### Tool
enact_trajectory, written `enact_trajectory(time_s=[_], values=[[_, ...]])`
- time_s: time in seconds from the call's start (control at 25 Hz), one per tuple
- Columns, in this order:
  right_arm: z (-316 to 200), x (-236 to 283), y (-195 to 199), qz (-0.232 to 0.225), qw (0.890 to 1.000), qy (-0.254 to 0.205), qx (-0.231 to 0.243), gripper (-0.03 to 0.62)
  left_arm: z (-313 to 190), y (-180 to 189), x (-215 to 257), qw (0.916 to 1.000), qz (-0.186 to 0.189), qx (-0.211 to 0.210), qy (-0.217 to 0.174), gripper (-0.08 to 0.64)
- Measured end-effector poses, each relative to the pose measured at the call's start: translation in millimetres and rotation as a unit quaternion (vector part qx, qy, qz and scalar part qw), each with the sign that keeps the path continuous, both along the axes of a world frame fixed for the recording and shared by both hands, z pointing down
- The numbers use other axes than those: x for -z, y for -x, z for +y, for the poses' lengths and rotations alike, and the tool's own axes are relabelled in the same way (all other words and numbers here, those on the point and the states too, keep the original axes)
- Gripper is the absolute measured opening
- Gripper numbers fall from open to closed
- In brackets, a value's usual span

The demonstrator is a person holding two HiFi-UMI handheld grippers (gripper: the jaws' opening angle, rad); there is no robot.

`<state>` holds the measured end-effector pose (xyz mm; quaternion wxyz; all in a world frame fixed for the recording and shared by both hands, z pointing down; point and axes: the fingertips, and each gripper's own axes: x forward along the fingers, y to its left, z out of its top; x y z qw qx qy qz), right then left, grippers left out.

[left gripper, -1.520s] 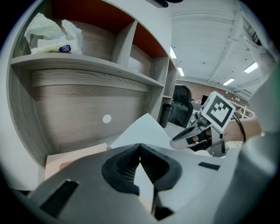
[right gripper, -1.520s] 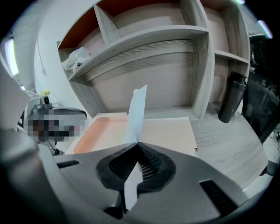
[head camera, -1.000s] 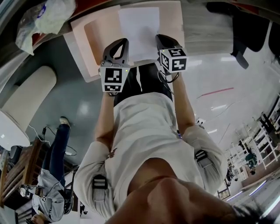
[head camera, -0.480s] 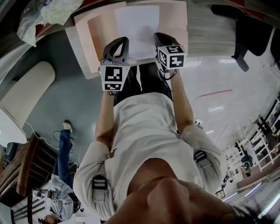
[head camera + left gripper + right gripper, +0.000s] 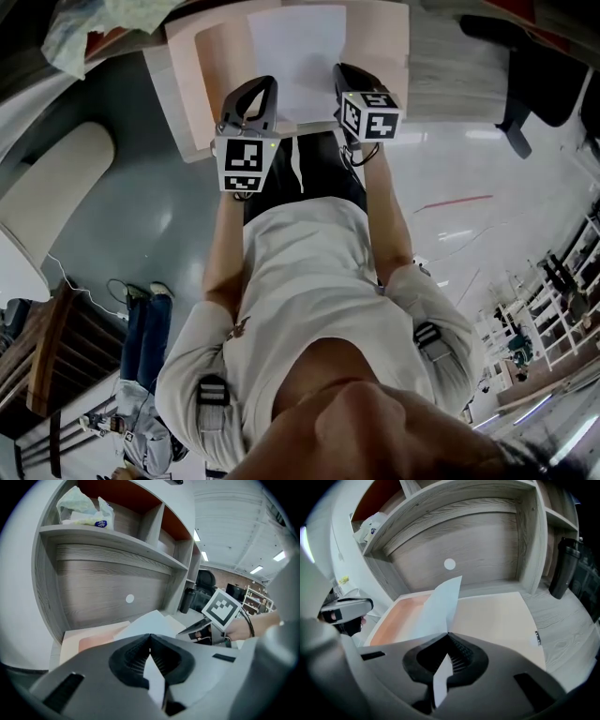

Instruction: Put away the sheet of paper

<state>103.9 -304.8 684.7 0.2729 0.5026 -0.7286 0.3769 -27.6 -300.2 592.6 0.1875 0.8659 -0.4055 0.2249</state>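
Sitting on the upper shelf [image 5: 108,538] at the far left is a crumpled plastic bag [image 5: 84,508], above a wood-grain back panel with a small white round dot [image 5: 130,599]. Below it, on the desk [image 5: 572,616], a peach-coloured folder [image 5: 375,37] lies flat and open, its deeper orange half to the left and its paler half to the right.

The left gripper [image 5: 258,89] is held at the near edge of the folder. In the left gripper view its jaws are pressed together on the sheet of paper [image 5: 145,625], the white edge running between the ribbed pads [image 5: 136,660]. The sheet spreads away from the jaws toward the far side, raised above the folder rather than lying flat on it; in the head view it covers the middle of the folder.

The right gripper [image 5: 345,75], just beside the left one with the paper's near edge spanning between them, also pinches the sheet: in the right gripper view its jaws are closed on the paper, which rises from them in a bent, tilted flap.

At the far right a black bottle [image 5: 561,569] stands upright on the desk beside the shelf unit's side wall, well apart from the folder.
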Motion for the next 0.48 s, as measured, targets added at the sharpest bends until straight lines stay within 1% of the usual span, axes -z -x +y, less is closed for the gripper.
enact_trajectory(time_s=[0.28,0.48], values=[[1,-5,-9,-0.02,0.999,0.008,-0.047,0.02,4,4,-4,1.0,0.0,0.002,0.004,0.017],[0,-7,2,-0.024,0.999,0.011,-0.034,0.02,7,3,-4,1.0,0.0,0.001,0.005,0.017]])
